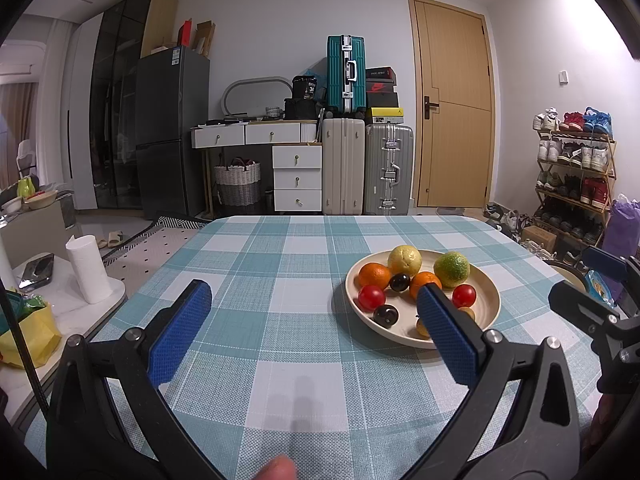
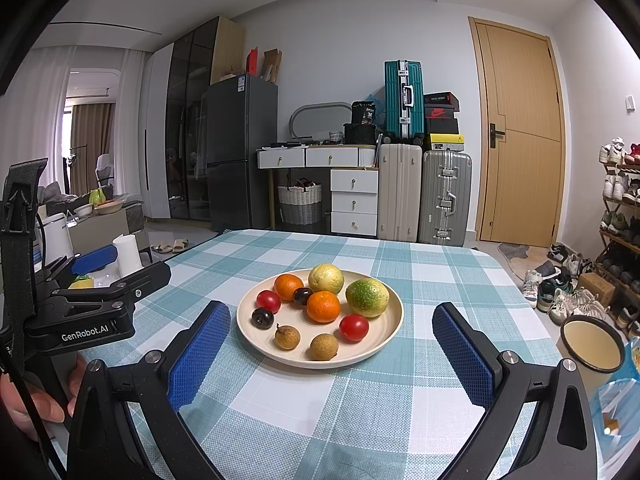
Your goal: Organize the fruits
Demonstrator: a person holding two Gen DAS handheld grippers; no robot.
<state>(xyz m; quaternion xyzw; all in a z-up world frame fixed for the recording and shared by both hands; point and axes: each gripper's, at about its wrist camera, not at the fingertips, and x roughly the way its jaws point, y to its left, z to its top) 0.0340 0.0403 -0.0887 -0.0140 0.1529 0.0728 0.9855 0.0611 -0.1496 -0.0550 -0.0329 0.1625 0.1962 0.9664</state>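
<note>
Left gripper point(image 1: 312, 298) is hovering over the checked tablecloth point(image 1: 280, 264) with its blue pads spread wide, holding nothing; its right pad is overlapping the cream plate point(image 1: 486, 308) of fruit, which is sitting to the right of centre. Right gripper point(image 2: 332, 322) is likewise gaping and empty in its own view, framing the plate point(image 2: 394, 316) between its pads; oranges, tomatoes point(image 2: 354, 327), dark plums, two brown longans point(image 2: 287, 336), a lemon point(image 2: 326, 279) and a green citrus point(image 2: 367, 297) are all lying on it.
</note>
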